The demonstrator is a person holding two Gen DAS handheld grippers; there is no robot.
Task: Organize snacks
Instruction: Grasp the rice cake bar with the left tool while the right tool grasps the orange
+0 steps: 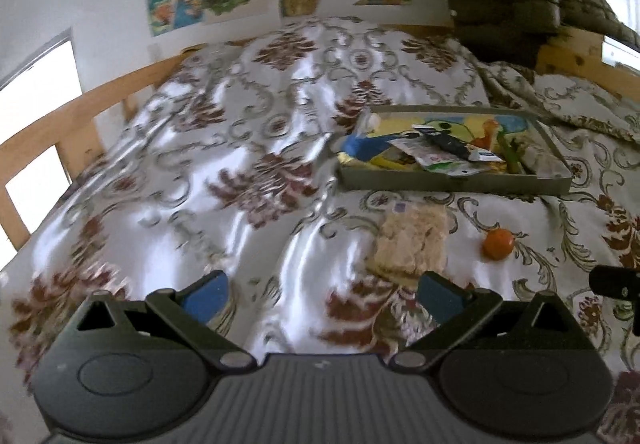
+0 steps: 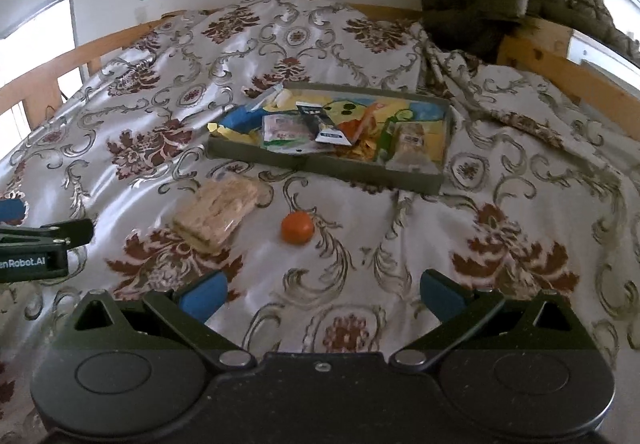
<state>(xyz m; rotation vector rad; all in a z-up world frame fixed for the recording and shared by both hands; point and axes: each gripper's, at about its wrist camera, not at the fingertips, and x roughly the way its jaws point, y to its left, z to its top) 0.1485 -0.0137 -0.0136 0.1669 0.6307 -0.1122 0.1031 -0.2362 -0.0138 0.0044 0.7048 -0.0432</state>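
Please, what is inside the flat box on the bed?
The flat box holds a loose pile of snack packets: a blue one, a black-and-white one, a clear-wrapped one. A colourful picture lines the bottom, partly covered, so anything under the pile stays hidden.

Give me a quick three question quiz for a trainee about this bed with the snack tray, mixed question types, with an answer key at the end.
1. True or false: the orange fruit already lies inside the tray.
2. Which item lies on the bedspread beside the orange fruit? A) wrapped sandwich B) glass bottle C) metal spoon
3. Fill in: the left gripper and the right gripper are both ____, holding nothing.

Key: 1 false, it lies on the bedspread in front of the tray; 2 A; 3 open.
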